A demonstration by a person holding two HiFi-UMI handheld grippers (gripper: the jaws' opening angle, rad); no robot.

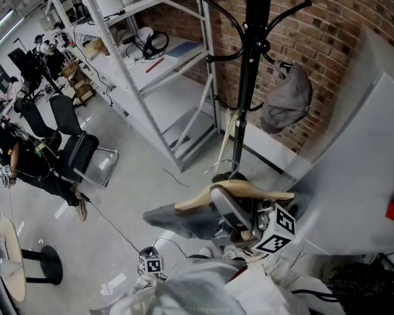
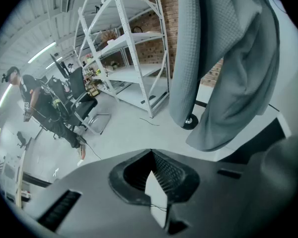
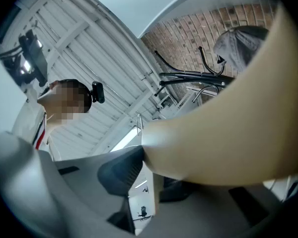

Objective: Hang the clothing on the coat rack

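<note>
At six o'clock below the rack [image 1: 248, 77], my right tongs [image 3: 145, 175] clamp the hanger [image 1: 256, 190] carrying the grey clothing [image 1: 174, 218], while my left tongs [image 2: 156, 185] sit closed, empty, at seven.

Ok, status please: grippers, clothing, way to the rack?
Right gripper shut on wooden hanger, grey garment draped under it. Left gripper shut, empty. Not yet on coat rack; one hook holds a grey item.

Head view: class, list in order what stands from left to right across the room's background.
Black office chair → white metal shelving unit → black metal coat rack → grey cloth item hanging on that rack.
</note>
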